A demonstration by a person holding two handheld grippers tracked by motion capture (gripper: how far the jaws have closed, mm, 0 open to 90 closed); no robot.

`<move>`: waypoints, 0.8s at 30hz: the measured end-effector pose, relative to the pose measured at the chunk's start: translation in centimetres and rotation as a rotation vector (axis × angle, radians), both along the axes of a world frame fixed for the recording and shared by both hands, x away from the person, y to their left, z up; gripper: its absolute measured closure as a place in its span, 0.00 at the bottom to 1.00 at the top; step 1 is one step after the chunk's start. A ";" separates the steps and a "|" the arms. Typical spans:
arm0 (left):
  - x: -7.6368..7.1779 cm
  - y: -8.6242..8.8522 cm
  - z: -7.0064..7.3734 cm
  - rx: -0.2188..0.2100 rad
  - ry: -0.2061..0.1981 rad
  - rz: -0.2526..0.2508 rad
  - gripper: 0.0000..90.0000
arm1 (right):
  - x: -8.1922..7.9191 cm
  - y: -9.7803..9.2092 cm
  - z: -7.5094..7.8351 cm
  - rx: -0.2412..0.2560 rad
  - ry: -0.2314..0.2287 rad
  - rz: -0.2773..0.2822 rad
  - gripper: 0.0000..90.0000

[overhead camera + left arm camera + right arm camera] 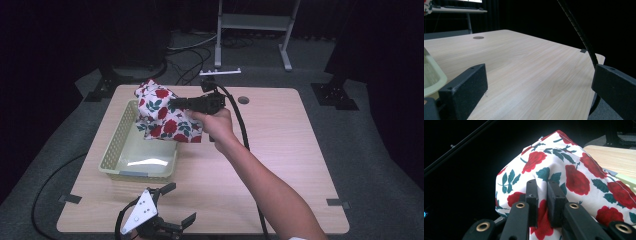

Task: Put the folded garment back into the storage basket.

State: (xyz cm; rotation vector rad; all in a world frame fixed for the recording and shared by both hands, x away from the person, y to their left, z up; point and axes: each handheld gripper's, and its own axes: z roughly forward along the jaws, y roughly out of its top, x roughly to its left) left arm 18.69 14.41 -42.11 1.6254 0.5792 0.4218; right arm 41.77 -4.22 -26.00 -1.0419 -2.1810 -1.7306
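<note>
A: What does the high view give you?

B: A pale wood-grain surface (280, 150) with rounded corners. A person's hand (216, 124) carries the right hand-held gripper (176, 103), which lifts a rose-printed cloth (162, 115) above the far end of a pale green plastic basket (116, 145). The basket is rectangular with perforated lattice walls; its smooth floor looks bare, and the cloth hangs over it without clearly touching it. The left hand-held gripper (172, 204) lies at the near edge of the surface, a grey three-cornered plate on top, its jaws spread wide with nothing between them.

A: And the left gripper view?

B: It looks low across the surface (529, 70), so the wood grain reads far better than from above. Its two blocky, matte black jaws stand well apart, bare wood between them. A rounded corner of the basket (432, 77) sits at the left edge, and a ribbed black cable (579, 32) crosses the upper right. A small grey round disc (478, 37) is set into the far part of the surface.

A: The right gripper view?

B: Only here is the grip plain: the jaws are nearly closed, pinching a raised fold of the cloth (574, 175). The fabric is thin, white, woven, with red roses and dark green leaves and a stitched hem. A sliver of the basket rim (626, 180) and the surface (614, 157) show at the right.
</note>
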 end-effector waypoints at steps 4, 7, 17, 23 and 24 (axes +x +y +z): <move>0.0 0.1 0.0 0.000 0.000 0.003 0.00 | 0.2 0.6 0.1 -0.006 -0.001 0.011 0.89; 0.0 0.0 0.0 0.001 0.001 0.001 0.00 | 0.3 1.0 0.2 -0.005 0.000 0.017 0.89; 0.1 0.1 0.0 0.001 0.003 0.003 0.00 | 0.7 2.2 -0.1 0.005 0.012 0.030 0.89; 0.1 0.1 0.0 0.002 0.003 0.003 0.00 | 1.0 3.1 -0.3 0.009 0.017 0.039 0.89; 0.1 0.1 0.0 0.003 0.004 0.003 0.00 | 1.1 3.3 -0.4 0.009 0.021 0.038 0.89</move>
